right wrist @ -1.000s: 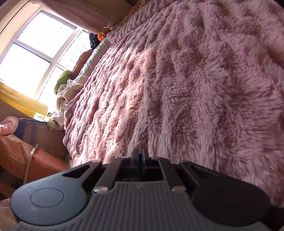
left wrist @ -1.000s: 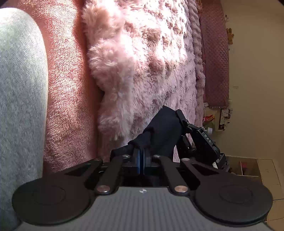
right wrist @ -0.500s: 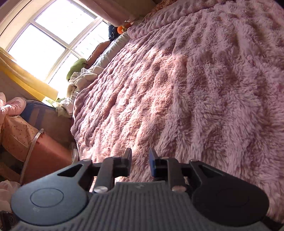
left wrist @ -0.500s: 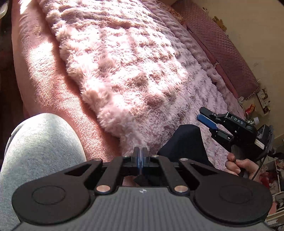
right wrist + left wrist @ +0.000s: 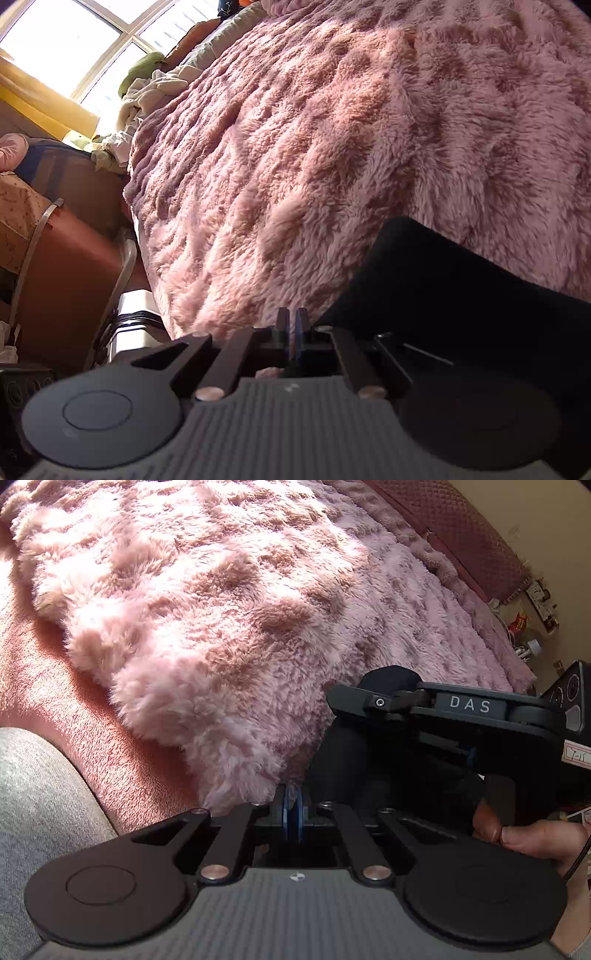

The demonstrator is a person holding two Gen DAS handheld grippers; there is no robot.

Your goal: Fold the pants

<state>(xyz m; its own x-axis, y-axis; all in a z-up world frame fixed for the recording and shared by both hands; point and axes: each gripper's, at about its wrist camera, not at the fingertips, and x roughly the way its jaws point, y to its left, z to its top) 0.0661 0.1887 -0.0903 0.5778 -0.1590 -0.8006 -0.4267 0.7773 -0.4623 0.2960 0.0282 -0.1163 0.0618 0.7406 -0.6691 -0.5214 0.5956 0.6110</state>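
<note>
Both grippers, L (image 5: 291,808) & R (image 5: 291,328), near-closed; contents unclear. Black pants (image 5: 443,280) on shaggy pink blanket (image 5: 332,147).

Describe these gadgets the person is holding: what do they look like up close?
Each is matte black plastic: a ribbed grey base, two round discs, slanted link bars with silver rivets. The left gripper has blue finger pads. The right gripper reads "DAS" in white.

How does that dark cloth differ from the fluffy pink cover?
Colour: the pants are plain black, and the blanket is pink with darker mottled patches.
Texture: the pants look smooth and flat-surfaced, while the blanket has a long, shaggy pile.
Spread: the blanket covers nearly the whole view, while the pants are a small bunched mass at its near edge.
Both are soft fabric.
</note>
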